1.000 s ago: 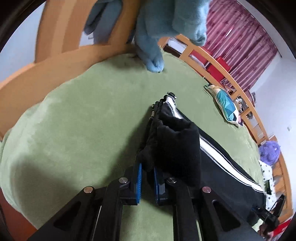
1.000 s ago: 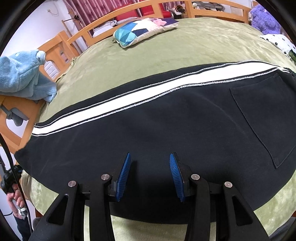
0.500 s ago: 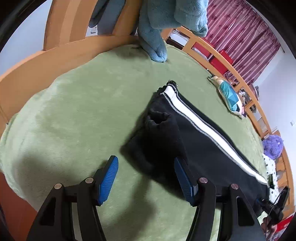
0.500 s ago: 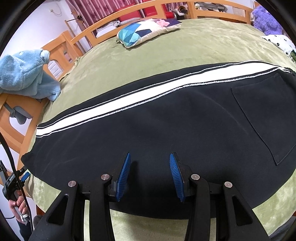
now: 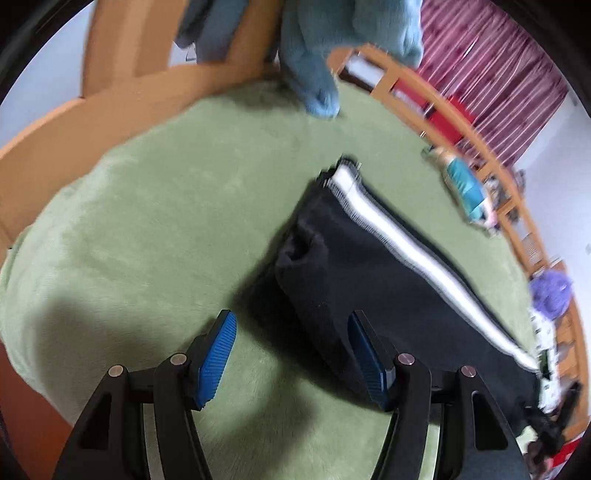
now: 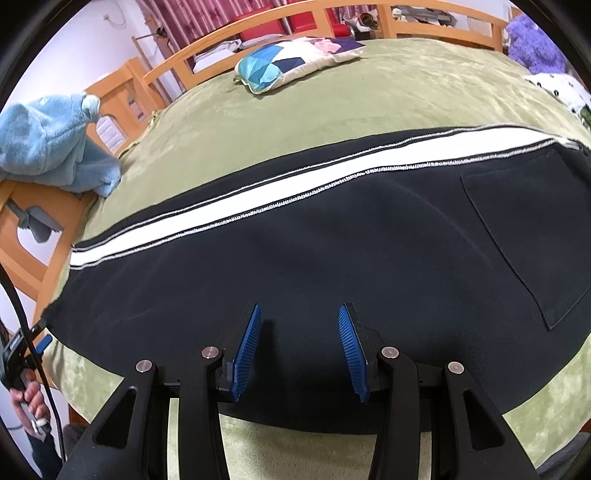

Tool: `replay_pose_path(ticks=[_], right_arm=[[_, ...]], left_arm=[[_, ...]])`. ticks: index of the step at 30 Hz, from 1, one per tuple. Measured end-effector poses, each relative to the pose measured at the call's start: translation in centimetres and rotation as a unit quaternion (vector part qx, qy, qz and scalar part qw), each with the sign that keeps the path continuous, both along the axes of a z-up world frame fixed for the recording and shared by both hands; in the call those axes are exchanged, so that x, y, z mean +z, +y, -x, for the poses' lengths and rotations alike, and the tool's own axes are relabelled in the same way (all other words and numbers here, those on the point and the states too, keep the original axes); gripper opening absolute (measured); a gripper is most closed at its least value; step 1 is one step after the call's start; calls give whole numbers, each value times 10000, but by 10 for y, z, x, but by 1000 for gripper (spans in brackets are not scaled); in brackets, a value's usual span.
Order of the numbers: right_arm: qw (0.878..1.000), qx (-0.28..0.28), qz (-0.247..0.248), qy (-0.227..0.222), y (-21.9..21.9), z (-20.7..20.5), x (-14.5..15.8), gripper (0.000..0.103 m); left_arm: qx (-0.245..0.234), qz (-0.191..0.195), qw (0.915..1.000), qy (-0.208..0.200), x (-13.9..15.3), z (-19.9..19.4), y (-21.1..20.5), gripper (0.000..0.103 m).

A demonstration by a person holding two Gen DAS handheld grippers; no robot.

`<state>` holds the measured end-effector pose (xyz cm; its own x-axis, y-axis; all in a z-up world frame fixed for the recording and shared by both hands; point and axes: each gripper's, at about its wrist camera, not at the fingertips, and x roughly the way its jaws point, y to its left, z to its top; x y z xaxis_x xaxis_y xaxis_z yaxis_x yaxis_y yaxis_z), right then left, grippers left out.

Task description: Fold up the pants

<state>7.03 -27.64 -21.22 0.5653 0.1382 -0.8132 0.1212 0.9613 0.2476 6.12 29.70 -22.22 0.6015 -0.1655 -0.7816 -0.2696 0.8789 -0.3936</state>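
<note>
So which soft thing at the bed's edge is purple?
The fuzzy purple plush at the far right corner. The blue plush hangs over the wooden rail, and the pillow is patterned.

A home bedroom: a wide bed [image 6: 332, 110] under a green plush blanket, ringed by a wooden slatted bed frame [image 6: 258, 33]. A patterned pillow [image 6: 291, 62] lies on it, a blue fleece garment [image 6: 48, 144] drapes the rail, and dark red curtains [image 5: 491, 62] hang behind (a purple plush toy [image 5: 552, 293] too).

A green-covered bed [image 6: 406, 96] carries black pants [image 6: 332, 258], a patterned pillow [image 6: 291, 64].
</note>
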Motion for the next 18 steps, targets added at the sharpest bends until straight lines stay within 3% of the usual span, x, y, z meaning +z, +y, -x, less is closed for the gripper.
replay_pose_path(ticks=[6,11,15,18], right_arm=[[9989,-181,422,-59,-6,9,7,54],[9971,-332,665,-152,-14,15,12,70],[9939,-441,1009,-32,-16,13,9,71],[9936,-543,985,-121,-20,17,8,71]], left_arm=[[106,-487,9987,75,-10,-22,-12,47],[215,-589,9980,6,-19,-24,-14,46],[184,-744,9971,-26,-20,-23,-17,46],[211,-760,9968,-85,-20,-21,-18,46]])
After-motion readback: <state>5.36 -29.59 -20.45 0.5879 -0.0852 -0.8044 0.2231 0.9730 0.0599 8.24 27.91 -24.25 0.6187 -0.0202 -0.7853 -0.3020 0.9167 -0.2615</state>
